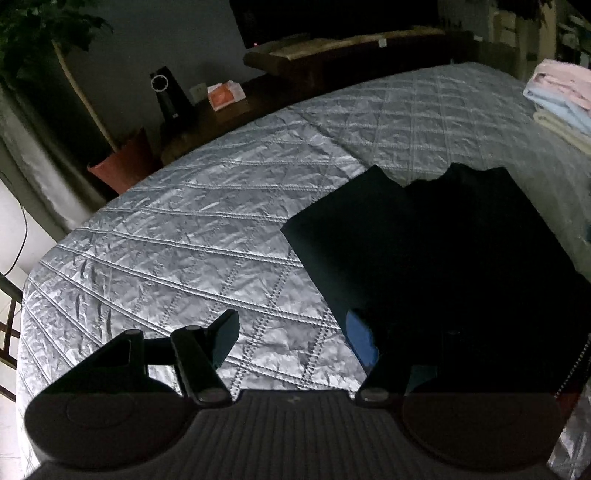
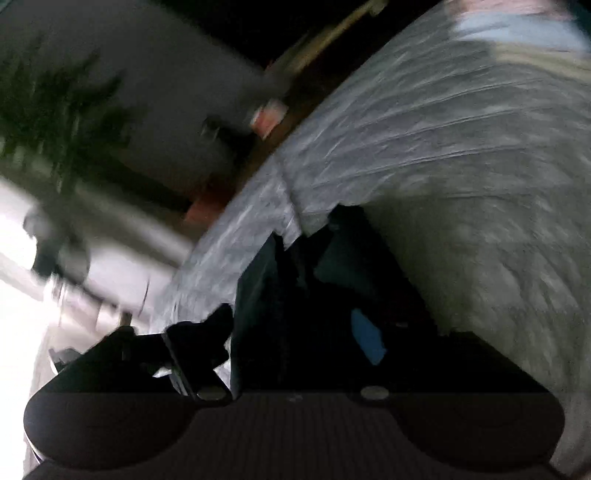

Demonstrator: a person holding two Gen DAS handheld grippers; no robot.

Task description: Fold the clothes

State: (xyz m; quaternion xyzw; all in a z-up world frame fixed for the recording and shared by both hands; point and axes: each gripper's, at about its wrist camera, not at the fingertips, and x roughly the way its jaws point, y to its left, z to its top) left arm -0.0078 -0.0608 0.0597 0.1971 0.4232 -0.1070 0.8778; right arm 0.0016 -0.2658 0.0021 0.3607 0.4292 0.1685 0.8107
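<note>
A dim bedroom lies around me, and under both my tools spreads a bed (image 1: 229, 206) covered in a silvery-grey quilt, crinkled and stitched in crossing diagonal lines.

My left gripper (image 1: 295, 334) is tilted down toward the quilt, its two fingers spread with nothing between them but bare cover. The left finger (image 1: 221, 332) is black and hangs over the quilt; the right one carries a blue pad (image 1: 360, 341) that sits at the edge of a dark garment (image 1: 436, 240). That garment lies flat on the bed, to the right of my left tool and beyond it, a near-black cloth with straight folded sides and a notched far edge.

My right gripper (image 2: 295, 332) also points downward, and its view is badly smeared. Its fingers stand apart too; dark cloth fills the space in front of them, and I cannot tell whether the pads touch it. A blue pad (image 2: 365, 341) shows on its right finger.

Farther out, a stack of folded clothes (image 1: 561, 99) in pink, pale blue and cream rests near the far right of the bed, well apart from the dark garment. Past the bed's far side stand a low wooden bench (image 1: 332, 62), a black speaker-like device (image 1: 168, 96), an orange-and-white packet (image 1: 225, 96), and a leafy plant (image 1: 40, 33) in a terracotta pot (image 1: 122, 166).
</note>
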